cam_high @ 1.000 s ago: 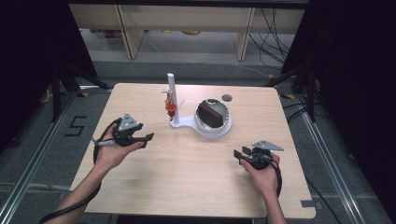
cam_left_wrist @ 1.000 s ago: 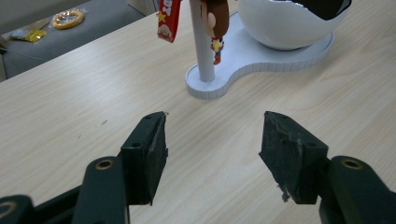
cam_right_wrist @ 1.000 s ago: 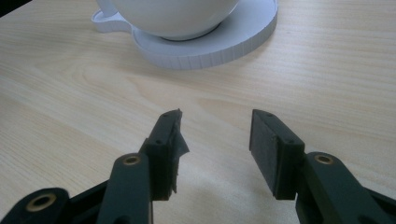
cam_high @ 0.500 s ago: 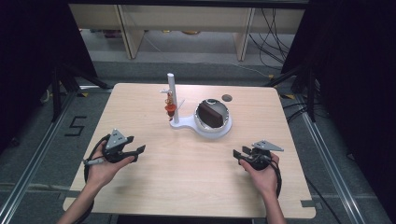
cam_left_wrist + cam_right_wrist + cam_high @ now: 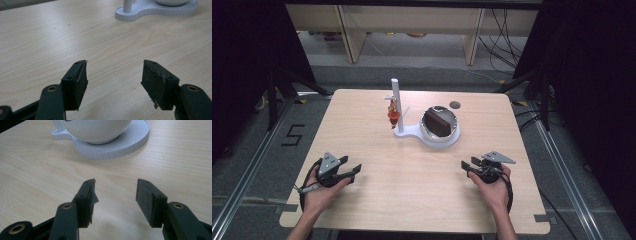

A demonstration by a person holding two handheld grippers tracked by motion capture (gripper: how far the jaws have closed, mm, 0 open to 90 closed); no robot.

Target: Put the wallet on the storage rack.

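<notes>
1. The left claw (image 5: pixel 353 169) is resting low over the near left of the table (image 5: pixel 412 200), released, with nothing between the jaws; they have just been opening further.
2. The right claw (image 5: pixel 467 169) is sitting at the near right, also released and empty.
3. Both claws are pointing toward the white stand (image 5: pixel 412 131), which is standing well apart from them at the table's middle, beyond bare wood.
4. The stand's bowl (image 5: pixel 439 127) is holding a dark object; a small red item (image 5: pixel 394 117) is hanging by the post (image 5: pixel 395 102).
5. Judgement: the step is looking finished or paused; any reach should be keeping the jaws wide and approaching the base level.
</notes>
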